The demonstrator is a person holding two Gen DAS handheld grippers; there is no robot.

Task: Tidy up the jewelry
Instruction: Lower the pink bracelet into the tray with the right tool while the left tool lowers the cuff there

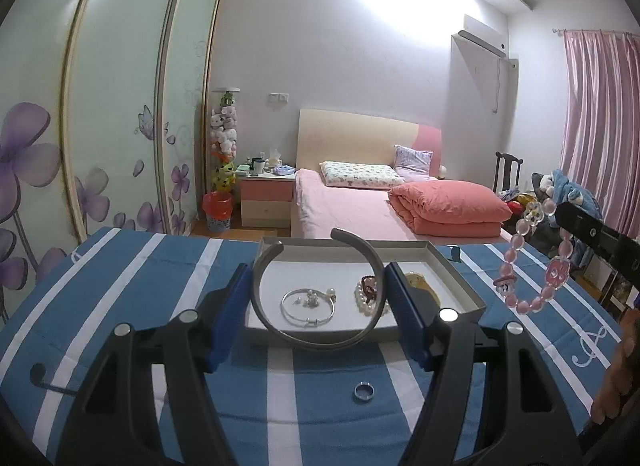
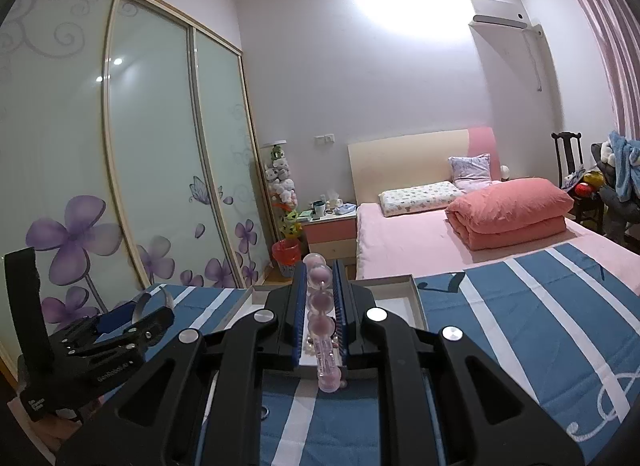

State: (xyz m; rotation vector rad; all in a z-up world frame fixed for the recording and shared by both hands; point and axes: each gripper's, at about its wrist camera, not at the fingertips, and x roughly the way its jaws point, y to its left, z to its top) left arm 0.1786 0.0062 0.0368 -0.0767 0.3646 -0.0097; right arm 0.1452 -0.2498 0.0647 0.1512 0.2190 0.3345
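Blue striped bedspread point(image 1: 120, 286) with the white tray point(image 1: 460, 278) on it. Left gripper point(image 1: 318, 298) is clamped on a metal cuff bangle point(image 1: 378, 266) above the tray; right gripper point(image 2: 318, 306) pinches a pink bead bracelet point(image 2: 320, 302). 1 small ring point(image 1: 363, 390) sits on the cloth.

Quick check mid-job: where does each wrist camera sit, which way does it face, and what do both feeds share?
Left wrist: on the left claw, facing the white tray and bed; claw holds a silver cuff bangle; fingers at the right edge.
Right wrist: on the right claw, facing the same way, shut on a pink bead bracelet; left claw at its left.
Shared: tray, striped blue cloth, bracelet.
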